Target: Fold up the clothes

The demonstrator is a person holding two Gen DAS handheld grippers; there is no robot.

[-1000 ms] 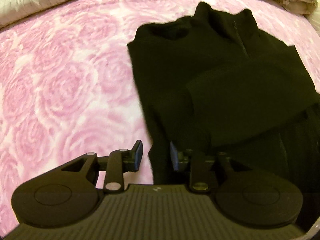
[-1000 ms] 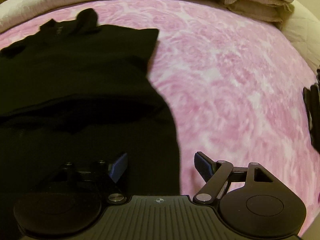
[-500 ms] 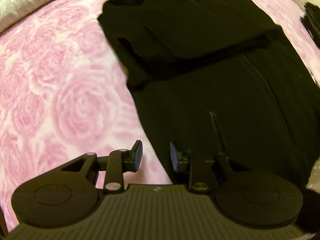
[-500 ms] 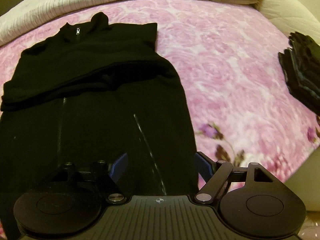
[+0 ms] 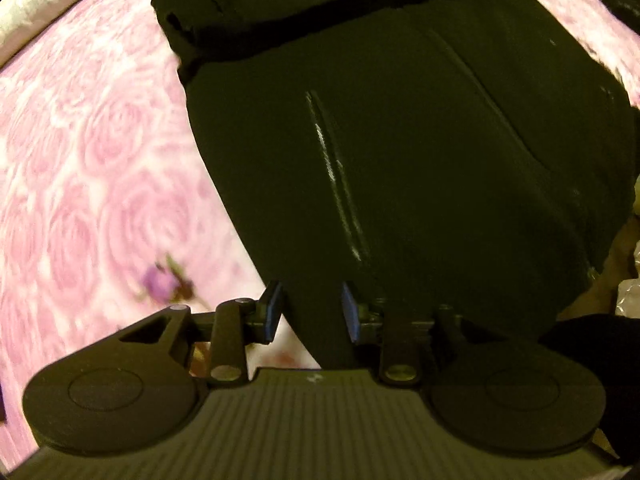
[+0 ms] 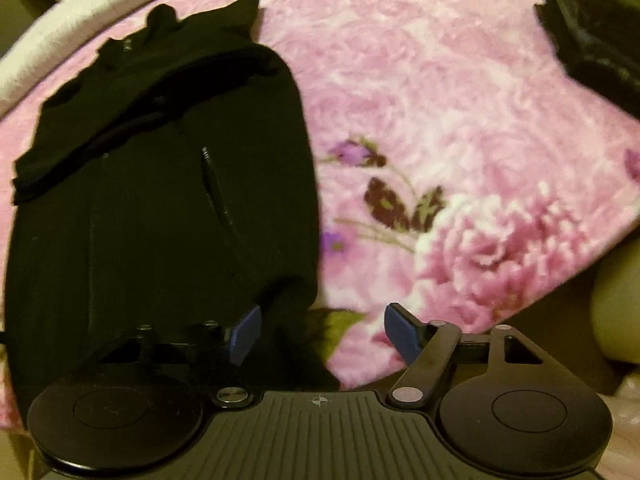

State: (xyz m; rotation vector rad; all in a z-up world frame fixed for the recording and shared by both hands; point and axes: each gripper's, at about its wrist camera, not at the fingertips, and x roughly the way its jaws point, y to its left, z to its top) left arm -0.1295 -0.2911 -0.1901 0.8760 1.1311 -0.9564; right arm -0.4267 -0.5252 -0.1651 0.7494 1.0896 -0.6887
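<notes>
Black jacket (image 5: 420,152) looks like soft matte fleece, I think; pink rose blanket (image 6: 440,100) is plush; gripper bodies are ribbed matte plastic.

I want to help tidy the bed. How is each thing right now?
Black jacket: flat on the blanket, sleeves folded across the chest, not yet folded up.
Black pile: lying apart at the blanket's far corner.
Left claw: opening over the jacket's hem.
Right claw: closing at the hem corner.

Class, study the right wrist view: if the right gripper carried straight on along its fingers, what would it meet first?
Most likely the bottom corner of the black garment, which lies between the closing fingers of the right gripper, nearer the left pad. The pink floral blanket shows beside it. Depth is unclear.
</notes>
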